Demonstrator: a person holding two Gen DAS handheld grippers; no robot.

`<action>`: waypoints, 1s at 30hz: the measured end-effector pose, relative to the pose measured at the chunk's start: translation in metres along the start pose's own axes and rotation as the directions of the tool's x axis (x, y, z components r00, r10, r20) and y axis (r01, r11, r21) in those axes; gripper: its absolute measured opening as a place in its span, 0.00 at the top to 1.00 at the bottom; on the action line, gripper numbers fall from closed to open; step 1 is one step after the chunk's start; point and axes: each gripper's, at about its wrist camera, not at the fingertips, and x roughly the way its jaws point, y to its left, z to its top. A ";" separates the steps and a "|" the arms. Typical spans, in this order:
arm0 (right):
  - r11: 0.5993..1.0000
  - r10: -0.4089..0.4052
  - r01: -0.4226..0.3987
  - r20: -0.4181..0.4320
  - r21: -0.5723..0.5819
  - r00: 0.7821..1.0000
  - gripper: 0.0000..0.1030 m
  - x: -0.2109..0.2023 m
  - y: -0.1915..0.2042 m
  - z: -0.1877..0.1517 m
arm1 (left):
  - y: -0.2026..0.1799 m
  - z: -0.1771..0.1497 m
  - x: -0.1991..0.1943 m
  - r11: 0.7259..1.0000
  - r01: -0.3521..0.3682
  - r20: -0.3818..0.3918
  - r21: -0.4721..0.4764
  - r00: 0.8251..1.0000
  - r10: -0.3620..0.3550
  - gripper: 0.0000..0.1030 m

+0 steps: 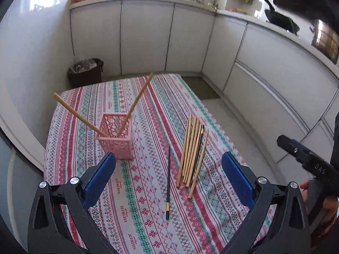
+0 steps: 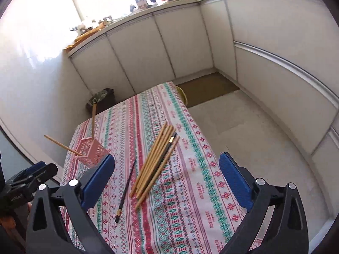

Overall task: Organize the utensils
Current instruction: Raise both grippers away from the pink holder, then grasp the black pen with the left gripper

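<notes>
A pink lattice holder stands on the patterned tablecloth with two wooden chopsticks leaning out of it. A bundle of several wooden chopsticks with one black one among them lies to its right. A single black chopstick lies between holder and bundle. My left gripper is open and empty above the black chopstick. My right gripper is open and empty above the bundle; the holder and the black chopstick show to its left.
A dark bin stands on the floor beyond the table's far left corner. White cabinets run along the back and right, with a pan and a steel pot on the counter. The right gripper's body shows at the right edge.
</notes>
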 end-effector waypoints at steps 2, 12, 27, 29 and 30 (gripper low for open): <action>0.998 -0.049 0.050 -0.034 0.040 0.998 0.07 0.006 -0.020 -0.003 | -0.008 0.000 0.028 1.000 -0.005 -0.109 0.002 0.994 0.005 0.07; 0.980 -0.178 0.186 -0.099 0.070 0.979 0.07 0.015 -0.069 0.002 | -0.018 0.009 0.178 0.990 -0.120 -0.514 0.070 0.847 0.139 0.47; 0.981 -0.171 0.185 -0.185 0.058 0.968 0.07 0.034 -0.072 0.001 | 0.006 -0.003 0.246 0.976 -0.178 -0.621 0.123 0.754 0.216 0.76; 0.981 -0.166 0.182 -0.200 0.065 0.966 0.07 0.038 -0.072 0.000 | 0.012 -0.003 0.245 0.985 -0.143 -0.619 0.100 0.766 0.174 0.84; 0.981 -0.167 0.184 -0.205 0.065 0.964 0.07 0.040 -0.072 -0.001 | 0.015 -0.004 0.244 0.989 -0.127 -0.619 0.078 0.771 0.148 0.91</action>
